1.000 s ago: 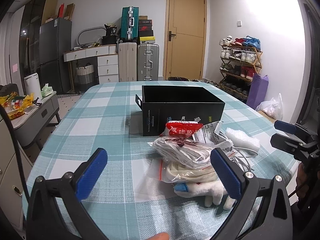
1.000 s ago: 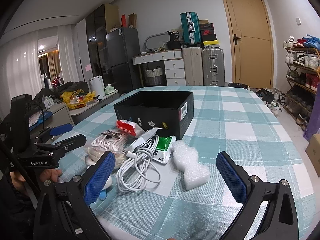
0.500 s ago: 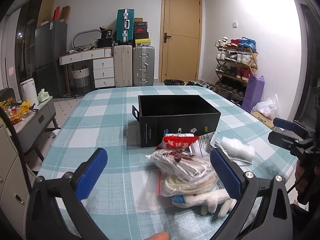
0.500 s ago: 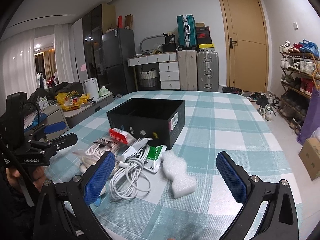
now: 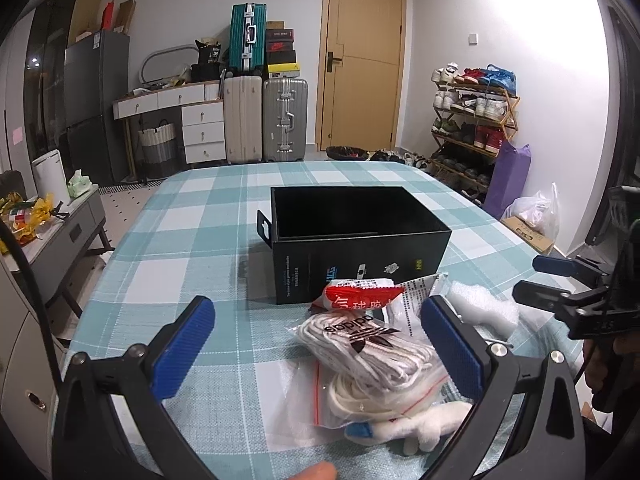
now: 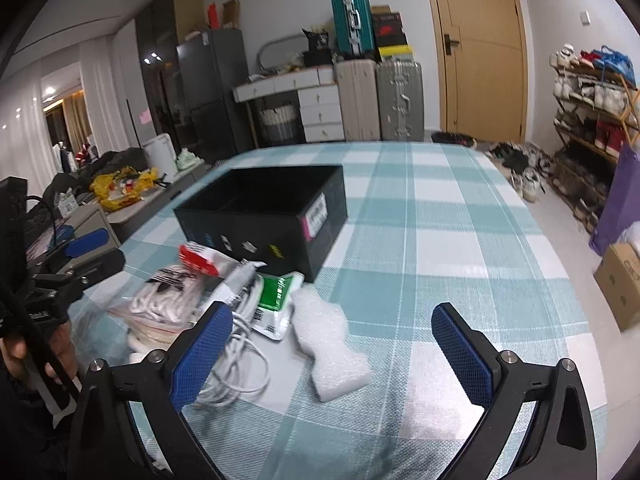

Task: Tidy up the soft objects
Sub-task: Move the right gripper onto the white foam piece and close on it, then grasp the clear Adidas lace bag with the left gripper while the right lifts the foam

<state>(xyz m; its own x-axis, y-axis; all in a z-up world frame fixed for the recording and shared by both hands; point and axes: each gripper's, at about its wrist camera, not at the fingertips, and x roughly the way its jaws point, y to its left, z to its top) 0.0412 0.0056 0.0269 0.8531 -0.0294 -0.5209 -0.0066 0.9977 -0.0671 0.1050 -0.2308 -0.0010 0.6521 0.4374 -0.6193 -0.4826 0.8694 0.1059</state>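
Observation:
An open black box (image 5: 360, 236) stands on the teal checked tablecloth (image 5: 192, 240). In front of it lies a pile: a bag of white laces (image 5: 372, 348), a red-and-white packet (image 5: 360, 292), a white plush toy (image 5: 420, 428) and a white foam piece (image 5: 484, 308). My left gripper (image 5: 316, 308) hovers open just short of the laces, touching nothing. In the right wrist view the box (image 6: 260, 216), a coiled white cable (image 6: 236, 364) and a green packet (image 6: 276, 300) show. My right gripper (image 6: 332, 314) is closing slightly above the foam piece (image 6: 332, 344); its pads press on nothing.
Each gripper shows in the other's view: the right one (image 5: 536, 276), the left one (image 6: 96, 248), each held by a hand. A low grey cabinet (image 5: 68, 232) stands left of the table. Suitcases (image 5: 284, 120), a door and a shoe rack (image 5: 472, 120) line the far walls.
The right gripper has swung right, so the pile and box sit further left in its view, and its fingers stand a little narrower. The left gripper has lifted slightly.

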